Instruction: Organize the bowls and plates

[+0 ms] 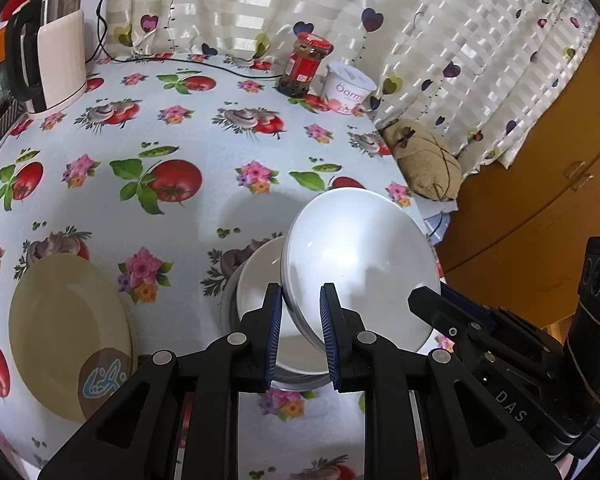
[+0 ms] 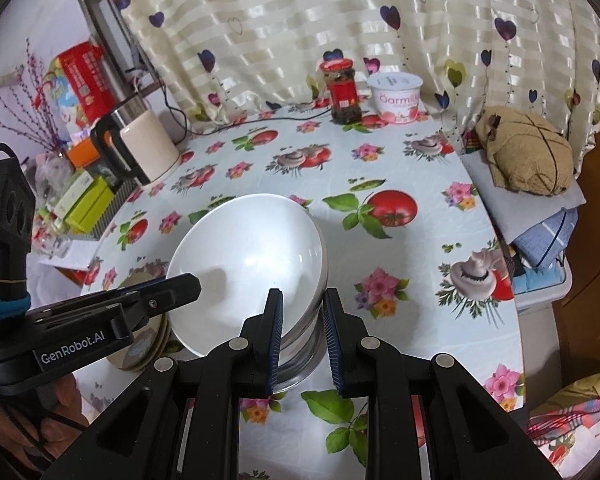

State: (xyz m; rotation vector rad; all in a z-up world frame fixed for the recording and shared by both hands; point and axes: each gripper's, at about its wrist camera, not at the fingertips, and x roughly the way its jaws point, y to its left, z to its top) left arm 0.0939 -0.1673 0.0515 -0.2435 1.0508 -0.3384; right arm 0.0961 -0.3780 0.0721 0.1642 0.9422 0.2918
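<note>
A white bowl is tilted above a stack of bowls near the table's front edge. My left gripper straddles its left rim, jaws slightly apart. My right gripper straddles the right rim of the same bowl, over the stack. Both seem to hold the rim, but contact is unclear. A cream plate with a blue mark lies to the left of the stack; it also shows in the right wrist view.
A kettle stands at the back left with its cable along the curtain. A red-lidded jar and a yogurt tub stand at the back. A brown cloth bundle lies at the table's right edge beside a wooden cabinet.
</note>
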